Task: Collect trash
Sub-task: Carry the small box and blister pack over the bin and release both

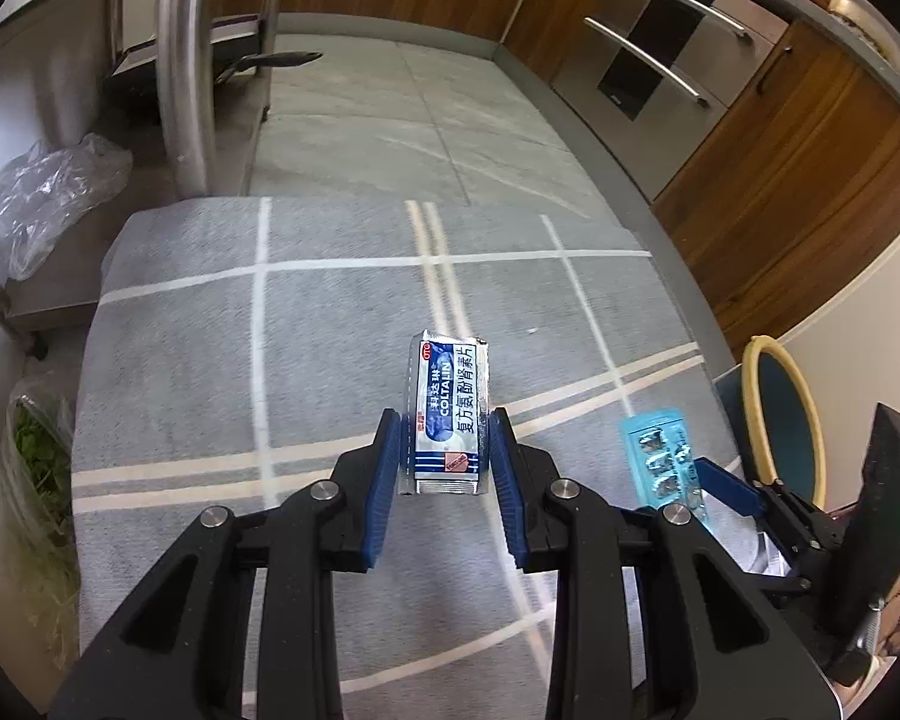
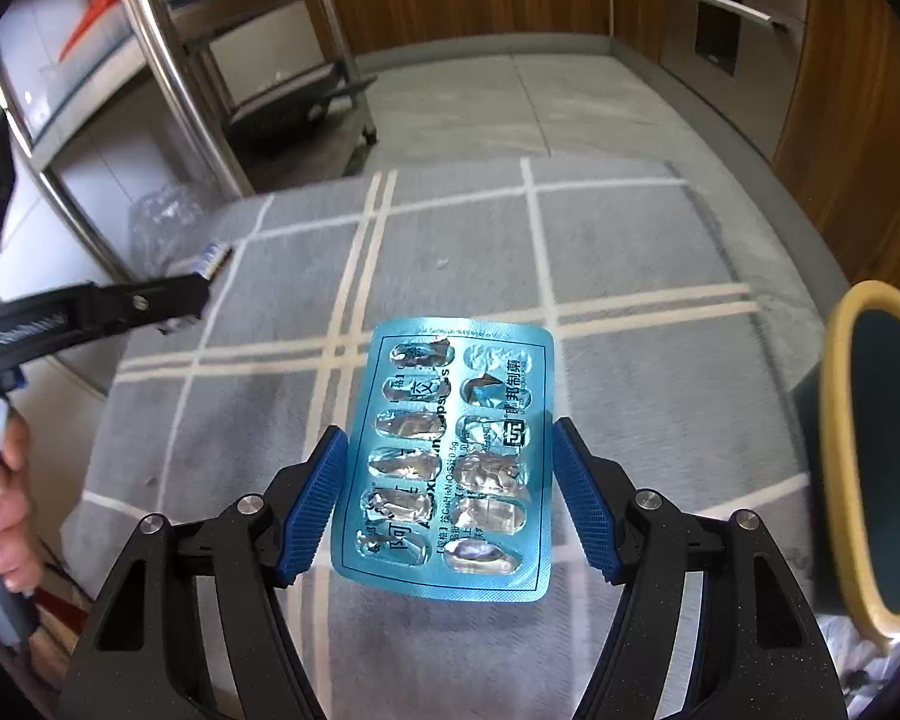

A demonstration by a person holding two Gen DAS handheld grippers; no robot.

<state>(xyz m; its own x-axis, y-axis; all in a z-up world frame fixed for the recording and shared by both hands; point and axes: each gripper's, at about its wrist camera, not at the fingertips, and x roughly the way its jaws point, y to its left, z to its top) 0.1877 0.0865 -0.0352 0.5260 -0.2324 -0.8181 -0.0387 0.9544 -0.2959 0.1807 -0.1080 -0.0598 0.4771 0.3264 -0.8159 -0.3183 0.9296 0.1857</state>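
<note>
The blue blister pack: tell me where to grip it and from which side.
Grip the blue blister pack across its width, on the two long flat edges near the end closest to the camera, coming along its length. It is a thin, flat, long sheet with crushed pockets in the middle, so the edges give the pads firm faces. The right gripper already straddles it this way.

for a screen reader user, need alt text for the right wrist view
A blue blister pack with emptied pockets sits between the right gripper jaws above a grey plaid cloth; a yellow-rimmed bin stands at the right edge.
</note>
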